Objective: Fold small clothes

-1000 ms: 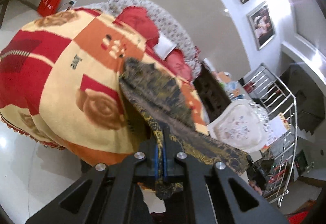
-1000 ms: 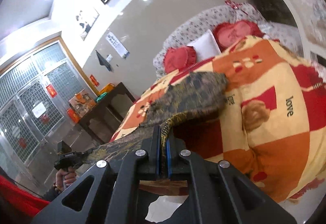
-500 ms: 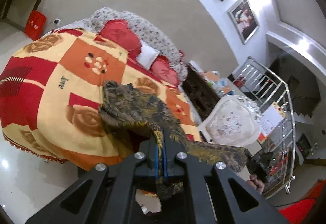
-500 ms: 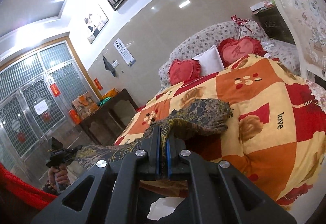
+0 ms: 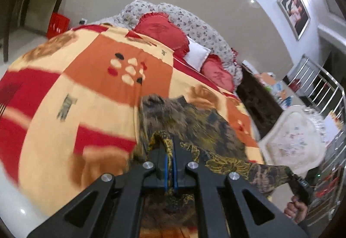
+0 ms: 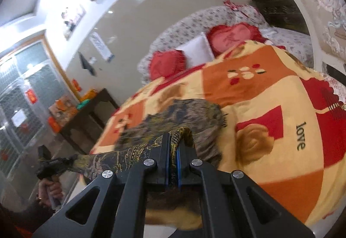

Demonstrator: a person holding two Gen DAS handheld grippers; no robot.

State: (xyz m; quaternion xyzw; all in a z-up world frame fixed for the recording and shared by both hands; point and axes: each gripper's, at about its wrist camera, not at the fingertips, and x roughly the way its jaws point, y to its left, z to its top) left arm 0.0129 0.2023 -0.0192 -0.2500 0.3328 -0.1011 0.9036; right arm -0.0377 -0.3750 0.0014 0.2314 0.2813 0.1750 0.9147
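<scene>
Two grippers hold a dark patterned garment over a bed.

The left gripper (image 5: pixel 170 164) and right gripper (image 6: pixel 173 162) are each clamped tight on an edge of the dark gold-patterned garment (image 5: pixel 194 121), stretched between them, its far end lying on the red, orange and cream blanket (image 6: pixel 270 95). The blanket bears the word "love" (image 6: pixel 301 136).
</scene>
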